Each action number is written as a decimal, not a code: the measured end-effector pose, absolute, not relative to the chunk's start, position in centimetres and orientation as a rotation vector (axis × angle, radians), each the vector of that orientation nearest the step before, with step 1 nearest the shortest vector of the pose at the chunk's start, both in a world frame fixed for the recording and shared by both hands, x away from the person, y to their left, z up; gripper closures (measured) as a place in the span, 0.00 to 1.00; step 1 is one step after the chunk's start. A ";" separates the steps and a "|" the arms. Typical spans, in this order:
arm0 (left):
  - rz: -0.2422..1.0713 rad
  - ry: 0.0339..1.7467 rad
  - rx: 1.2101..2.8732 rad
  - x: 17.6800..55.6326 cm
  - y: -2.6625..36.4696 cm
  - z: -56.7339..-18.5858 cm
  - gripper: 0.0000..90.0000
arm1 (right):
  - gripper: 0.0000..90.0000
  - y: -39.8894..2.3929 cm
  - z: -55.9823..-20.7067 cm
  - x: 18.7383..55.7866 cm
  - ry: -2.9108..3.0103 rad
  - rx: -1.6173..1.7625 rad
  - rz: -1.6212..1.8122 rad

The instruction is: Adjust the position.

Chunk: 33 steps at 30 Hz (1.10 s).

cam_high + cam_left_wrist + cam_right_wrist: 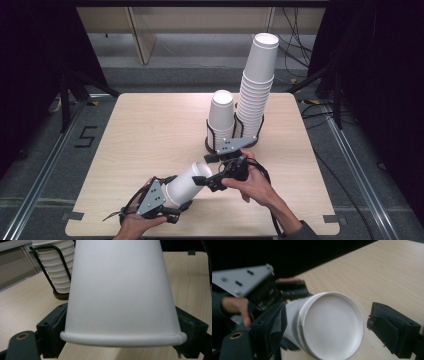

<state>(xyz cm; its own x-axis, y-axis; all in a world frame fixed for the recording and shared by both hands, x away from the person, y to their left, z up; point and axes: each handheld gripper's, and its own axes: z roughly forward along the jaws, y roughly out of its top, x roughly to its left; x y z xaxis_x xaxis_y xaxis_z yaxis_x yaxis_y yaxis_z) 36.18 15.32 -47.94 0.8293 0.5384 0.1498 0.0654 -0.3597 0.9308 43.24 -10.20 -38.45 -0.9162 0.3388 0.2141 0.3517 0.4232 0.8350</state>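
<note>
Wood table [150,130]: L gripper [172,197] jaws clamp cup [187,182]; R gripper [210,175] jaws apart.

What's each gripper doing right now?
Left gripper: shut on the cup, near its rim.
Right gripper: open, jaws either side of the cup's base.

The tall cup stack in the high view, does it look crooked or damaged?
Yes, slightly askew. The tall stack leans to the right above its wire holder, with the top cups off line. No dent or spill shows. The short stack beside it stands straighter. A single cup lies sideways in the left gripper.
</note>
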 end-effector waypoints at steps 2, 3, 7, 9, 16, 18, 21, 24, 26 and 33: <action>0.520 0.439 1.922 36.1 15.3 -47.8 0.16 | 0.18 -10.3 -38.2 43.1 -2.729 -0.553 -1.513; 0.515 0.423 1.943 36.2 15.3 -47.8 0.16 | 0.18 -10.4 -38.1 43.0 -2.768 -0.489 -1.482; 0.513 0.381 2.018 36.2 15.3 -47.9 0.16 | 0.18 -10.2 -37.8 42.4 -2.870 -0.314 -1.363; 0.504 0.368 2.036 36.1 15.1 -48.0 0.16 | 0.18 -10.1 -37.9 42.4 -2.907 -0.259 -1.326; 0.497 0.308 2.052 35.9 14.9 -47.8 0.16 | 0.18 -9.4 -38.9 42.4 -2.959 -0.113 -1.172; 0.495 0.296 2.046 35.7 15.0 -47.7 0.16 | 0.18 -9.2 -39.2 42.4 -2.940 -0.080 -1.150; 0.499 0.279 2.045 35.7 15.0 -47.6 0.16 | 0.19 -9.0 -39.5 42.6 -2.921 -0.057 -1.151; 0.490 0.265 2.030 35.7 15.1 -47.7 0.15 | 0.21 -8.9 -39.6 42.6 -2.868 -0.045 -1.166; 0.477 0.260 2.013 35.7 15.3 -47.7 0.14 | 0.25 -9.1 -39.6 42.8 -2.856 -0.050 -1.169; 0.415 0.245 1.871 35.9 16.0 -47.9 0.09 | 0.26 -10.3 -39.6 43.5 -2.746 -0.057 -1.251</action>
<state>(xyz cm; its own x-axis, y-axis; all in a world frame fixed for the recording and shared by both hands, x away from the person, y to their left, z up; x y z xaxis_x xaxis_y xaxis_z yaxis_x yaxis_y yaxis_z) 35.89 15.95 -47.95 0.9159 0.3669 0.1631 -0.0351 -0.3317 0.9427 43.54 -10.25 -39.58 -0.9917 -0.0168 0.1271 0.0849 0.6569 0.7492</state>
